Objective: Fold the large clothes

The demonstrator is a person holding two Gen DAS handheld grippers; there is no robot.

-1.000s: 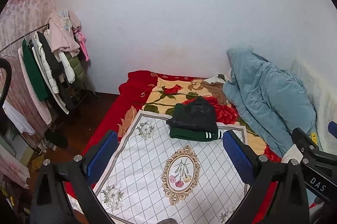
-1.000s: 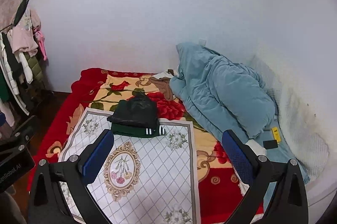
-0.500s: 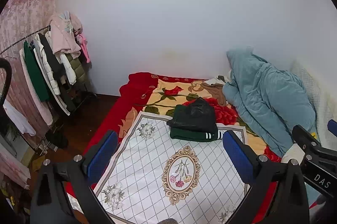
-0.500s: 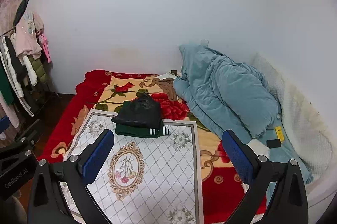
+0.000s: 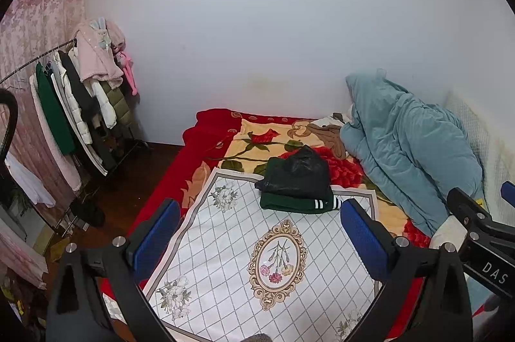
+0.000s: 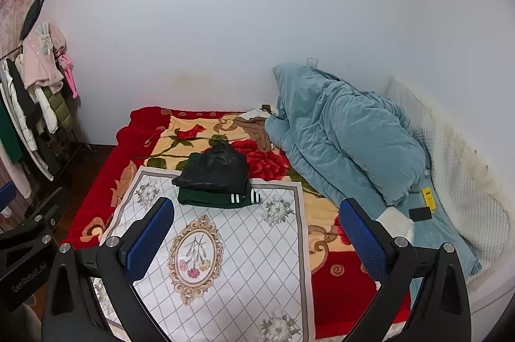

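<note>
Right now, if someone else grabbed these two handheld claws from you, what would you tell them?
Left gripper: jaws wide open, empty, held above the bed.
Right gripper: the same, open and empty.
On the white patterned mat sits a stack: a folded black garment on top of a folded green garment.
Those two look done.
Left: nothing unfolded lies on the mat; more clothes hang on the rack, possibly next.
The blue quilt is heaped by the wall.

Gaping hand-held gripper (image 6: 257, 237), folded clothes (image 6: 216, 181), bed (image 6: 331, 277)
</note>
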